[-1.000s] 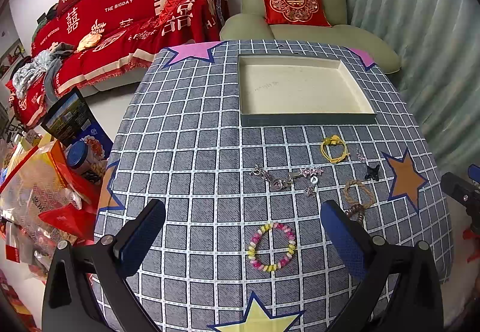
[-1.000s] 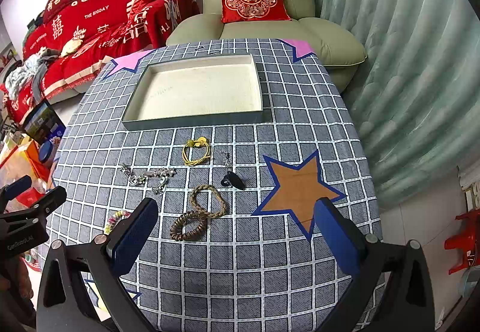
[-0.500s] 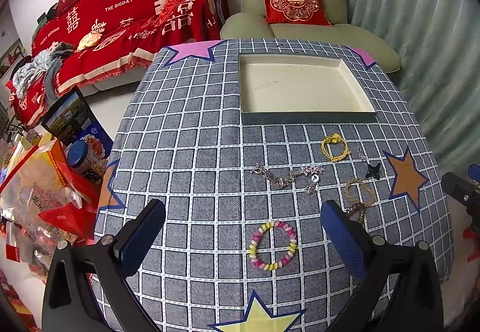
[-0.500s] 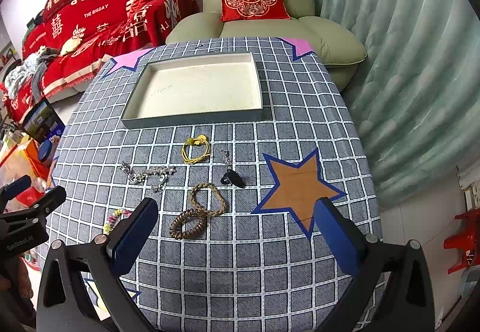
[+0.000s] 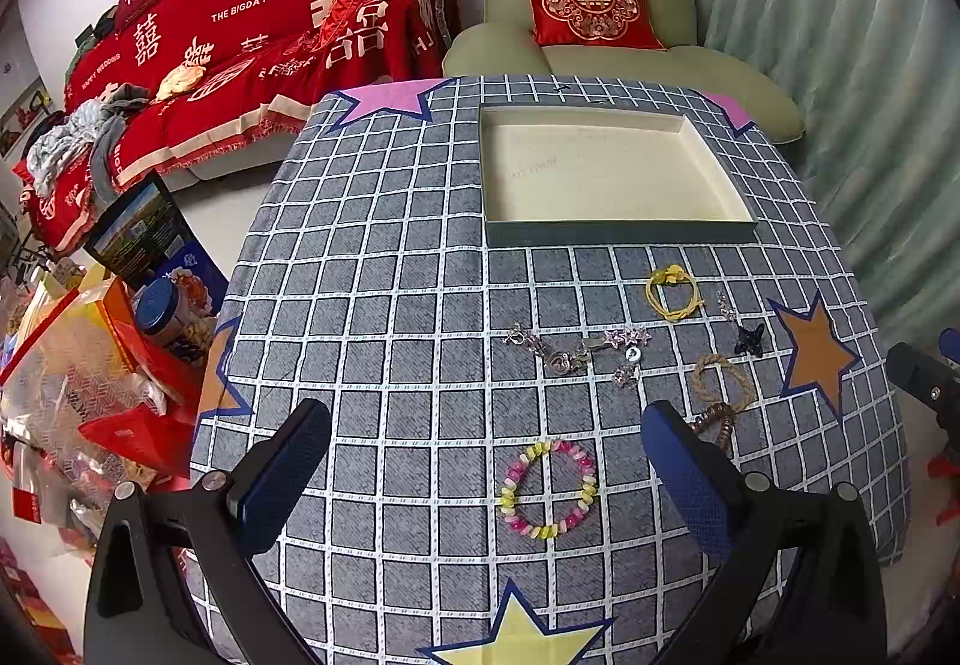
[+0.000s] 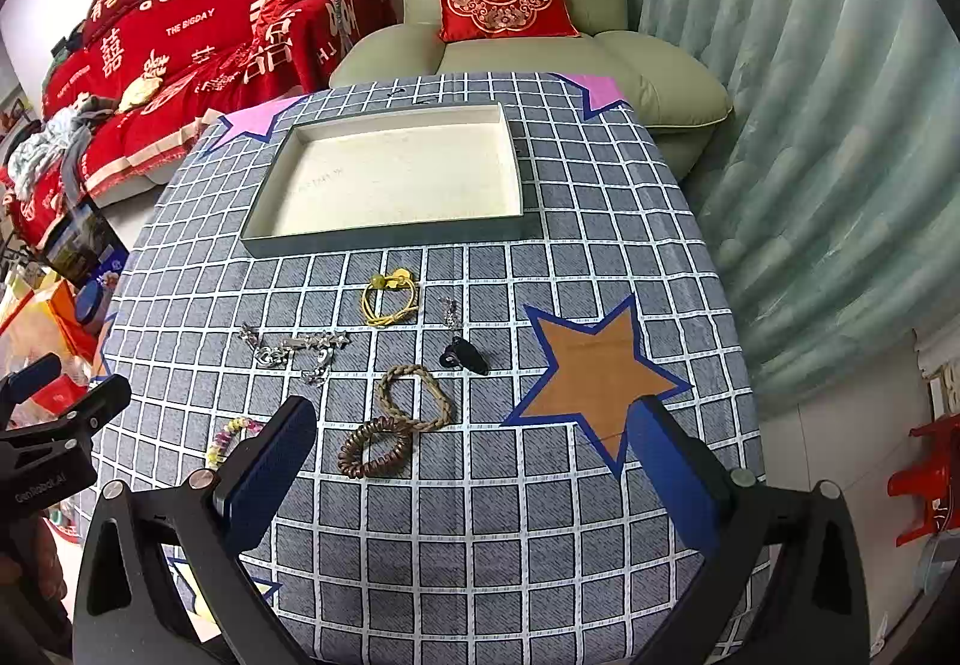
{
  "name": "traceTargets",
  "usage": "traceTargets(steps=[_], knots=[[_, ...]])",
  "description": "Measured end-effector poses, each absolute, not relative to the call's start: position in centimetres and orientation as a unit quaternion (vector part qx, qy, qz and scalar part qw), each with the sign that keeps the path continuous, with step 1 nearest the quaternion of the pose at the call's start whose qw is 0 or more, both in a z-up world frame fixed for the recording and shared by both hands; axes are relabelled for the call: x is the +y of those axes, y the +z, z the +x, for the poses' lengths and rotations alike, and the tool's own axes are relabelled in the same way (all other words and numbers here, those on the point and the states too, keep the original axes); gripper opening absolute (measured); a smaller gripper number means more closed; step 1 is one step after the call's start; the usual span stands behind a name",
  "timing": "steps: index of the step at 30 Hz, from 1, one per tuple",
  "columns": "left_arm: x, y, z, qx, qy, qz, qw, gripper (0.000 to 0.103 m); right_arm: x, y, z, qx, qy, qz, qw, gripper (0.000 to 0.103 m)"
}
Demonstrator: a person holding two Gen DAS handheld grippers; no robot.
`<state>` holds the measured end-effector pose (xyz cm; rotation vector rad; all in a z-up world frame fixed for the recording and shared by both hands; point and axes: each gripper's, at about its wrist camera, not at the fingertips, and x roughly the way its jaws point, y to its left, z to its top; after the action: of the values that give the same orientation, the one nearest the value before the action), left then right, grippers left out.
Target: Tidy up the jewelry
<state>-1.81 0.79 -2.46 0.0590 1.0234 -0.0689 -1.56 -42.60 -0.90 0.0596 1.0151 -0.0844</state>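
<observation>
An empty cream-lined tray (image 5: 618, 236) (image 6: 384, 239) sits at the far side of the checked tablecloth. Nearer lie a pink-and-yellow bead bracelet (image 5: 549, 488) (image 6: 231, 437), a silver charm chain (image 5: 576, 353) (image 6: 294, 350), a yellow cord bracelet (image 5: 675, 290) (image 6: 390, 296), a braided rope loop (image 5: 720, 380) (image 6: 414, 395), a brown coil bracelet (image 6: 375, 446) and a black pendant (image 5: 750, 341) (image 6: 462, 353). My left gripper (image 5: 486, 473) hangs open just short of the bead bracelet. My right gripper (image 6: 474, 476) is open too, the coil bracelet just beyond its left finger.
A green armchair (image 6: 516, 29) with a red cushion stands behind the table, a red-covered sofa (image 5: 240, 41) to the left. Bags and boxes (image 5: 90, 341) crowd the floor left of the table. A curtain (image 6: 810, 125) hangs on the right.
Both grippers have crept slightly forward over the table; the jewelry sits a little lower in each view. Nothing has been taken hold of.
</observation>
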Motion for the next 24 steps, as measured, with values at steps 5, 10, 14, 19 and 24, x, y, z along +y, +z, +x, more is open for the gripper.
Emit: traceTargets(steps=[5, 10, 14, 19, 24], knots=[[0.85, -2.58, -1.94, 0.491, -0.034, 0.030, 0.870, 0.103, -42.98, -1.25, -1.80, 0.488, -0.043, 0.031, 0.871, 0.103], [0.85, -2.66, -1.99, 0.491, -0.033, 0.030, 0.870, 0.103, -43.05, -1.26, -1.84, 0.489, -0.045, 0.031, 0.871, 0.103], [0.81, -2.76, -2.03, 0.492, -0.033, 0.031, 0.869, 0.103, -43.05, -1.23, -1.81, 0.490, -0.046, 0.032, 0.870, 0.103], [0.81, -2.77, -2.03, 0.491, -0.034, 0.032, 0.870, 0.103, -43.10, -1.26, -1.83, 0.490, -0.047, 0.032, 0.870, 0.103], [0.84, -2.84, -2.03, 0.492, -0.034, 0.033, 0.869, 0.103, -43.11, -1.25, -1.81, 0.491, -0.047, 0.033, 0.869, 0.103]])
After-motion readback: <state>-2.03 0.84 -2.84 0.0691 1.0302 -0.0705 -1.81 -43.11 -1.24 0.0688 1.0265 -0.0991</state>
